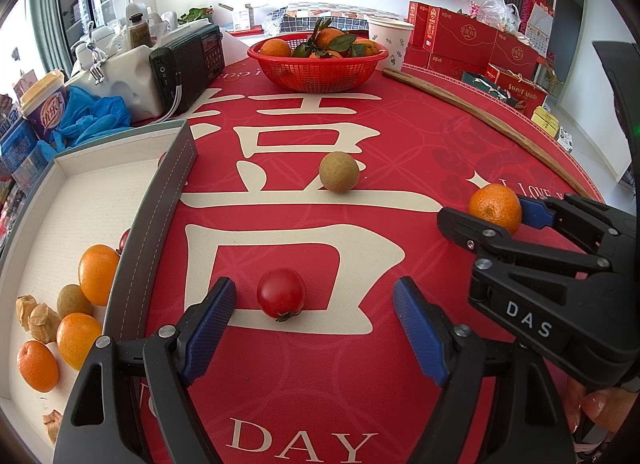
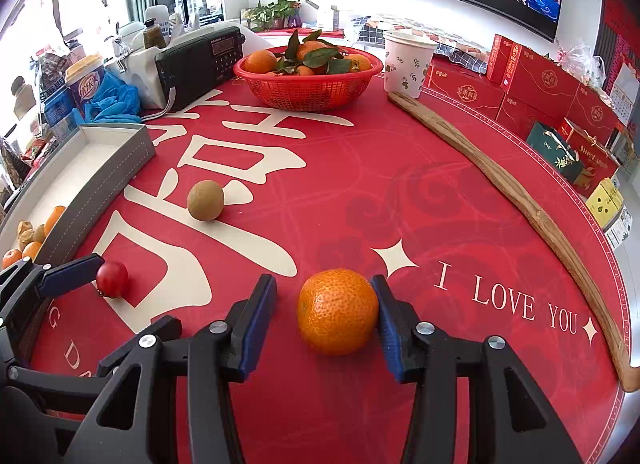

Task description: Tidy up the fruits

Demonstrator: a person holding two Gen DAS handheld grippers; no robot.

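Observation:
A red cherry tomato [image 1: 281, 298] lies on the red table mat between the wide-apart fingers of my left gripper [image 1: 314, 288], which is open and touches nothing. An orange mandarin [image 2: 338, 310] rests on the mat inside my right gripper [image 2: 323, 280]. Its right pad [image 2: 386, 316] lies against the peel, while a gap shows at the left pad. A brown round fruit [image 1: 339, 172] sits farther back. At the left, the grey-walled tray [image 1: 160, 224] holds several oranges [image 1: 98, 274], a brown fruit and papery husked fruits.
A red basket [image 1: 318, 64] of leafy mandarins stands at the back, with a paper cup [image 1: 390, 38] to its right. A radio [image 1: 188, 64] and blue gloves [image 1: 94, 116] crowd the back left. A long wooden stick [image 1: 480, 116] and red gift boxes [image 1: 460, 40] line the right edge.

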